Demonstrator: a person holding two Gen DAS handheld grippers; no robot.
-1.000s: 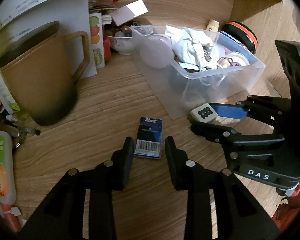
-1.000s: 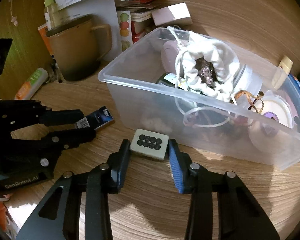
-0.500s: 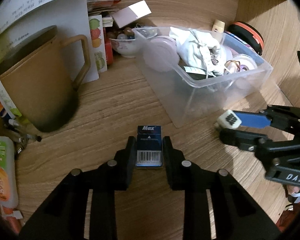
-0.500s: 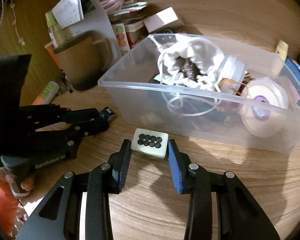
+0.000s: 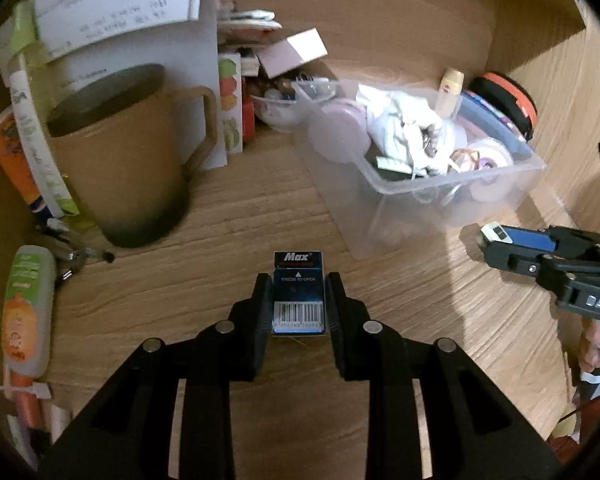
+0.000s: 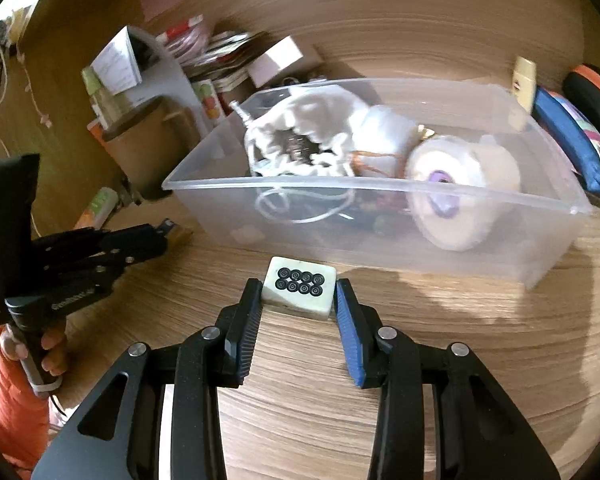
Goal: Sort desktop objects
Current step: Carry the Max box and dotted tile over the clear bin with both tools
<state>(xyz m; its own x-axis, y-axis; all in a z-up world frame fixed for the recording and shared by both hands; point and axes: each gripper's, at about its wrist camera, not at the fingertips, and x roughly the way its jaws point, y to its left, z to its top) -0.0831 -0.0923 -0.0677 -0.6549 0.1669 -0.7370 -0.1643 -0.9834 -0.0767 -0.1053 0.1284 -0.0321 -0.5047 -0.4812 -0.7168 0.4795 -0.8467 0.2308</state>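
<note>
My left gripper [image 5: 299, 280] is shut on a small dark blue "Max" box [image 5: 299, 292] with a barcode, held above the wooden desk. My right gripper [image 6: 297, 290] is shut on a white mahjong tile [image 6: 300, 287] with black circles, raised in front of the clear plastic bin [image 6: 380, 192]. The bin [image 5: 452, 188] holds a white drawstring pouch [image 6: 320, 136], a tape roll [image 6: 460, 196] and other small items. The right gripper also shows in the left wrist view [image 5: 500, 240], and the left gripper shows in the right wrist view [image 6: 156, 236].
A tan mug [image 5: 120, 160] stands at the left with papers and booklets behind it. A tube [image 5: 26, 312] and clips lie at the left edge. A blue pouch [image 6: 572, 140] and an orange-black case [image 5: 508, 104] sit beyond the bin.
My left gripper closed on the Max box and lifted it. My right gripper rose with the tile and moved away to the right along the bin's front.
</note>
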